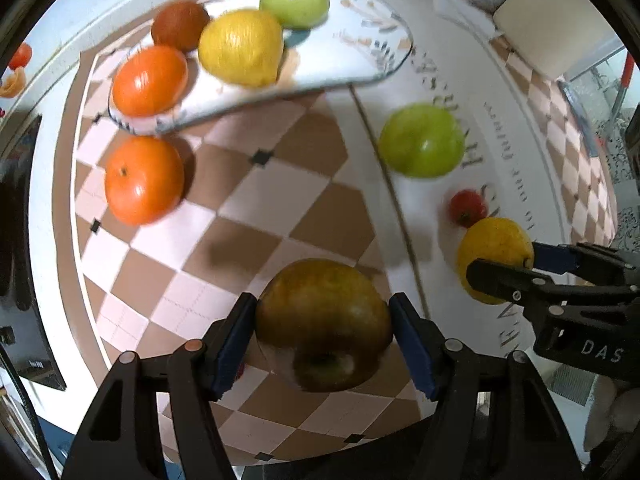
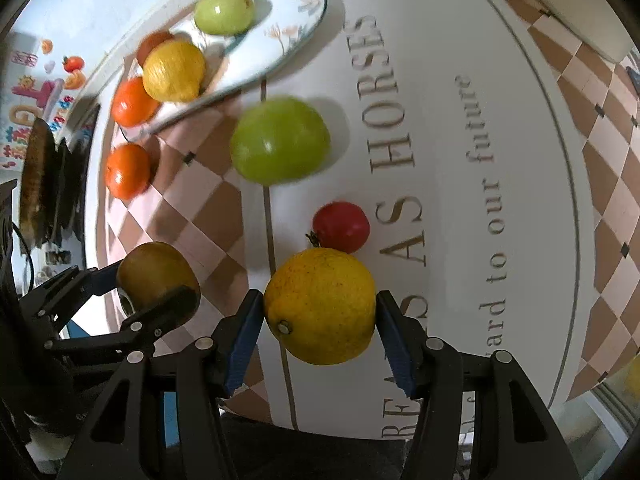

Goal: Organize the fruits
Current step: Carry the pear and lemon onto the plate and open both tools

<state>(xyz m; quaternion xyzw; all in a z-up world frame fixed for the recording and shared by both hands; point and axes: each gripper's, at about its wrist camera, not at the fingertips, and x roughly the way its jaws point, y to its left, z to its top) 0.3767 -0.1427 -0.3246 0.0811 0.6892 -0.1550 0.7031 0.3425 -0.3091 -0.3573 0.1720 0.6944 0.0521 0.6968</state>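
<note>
My left gripper (image 1: 323, 332) is shut on a brownish-green apple (image 1: 323, 320), held above the checkered tablecloth; it also shows in the right wrist view (image 2: 158, 276). My right gripper (image 2: 320, 316) is shut on a yellow lemon (image 2: 320, 304), also seen in the left wrist view (image 1: 494, 252). A patterned plate (image 1: 360, 40) at the back holds an orange (image 1: 150, 80), a lemon (image 1: 240, 46), a green apple (image 1: 294, 2) and a dark red fruit (image 1: 180, 24). Loose on the table lie an orange (image 1: 144, 180), a green apple (image 1: 422, 140) and a small red fruit (image 1: 466, 208).
The tablecloth (image 2: 460, 160) has a white printed middle and a brown checkered border. A white box (image 1: 552, 20) stands at the far right corner. Dark equipment (image 1: 16, 200) sits off the table's left edge.
</note>
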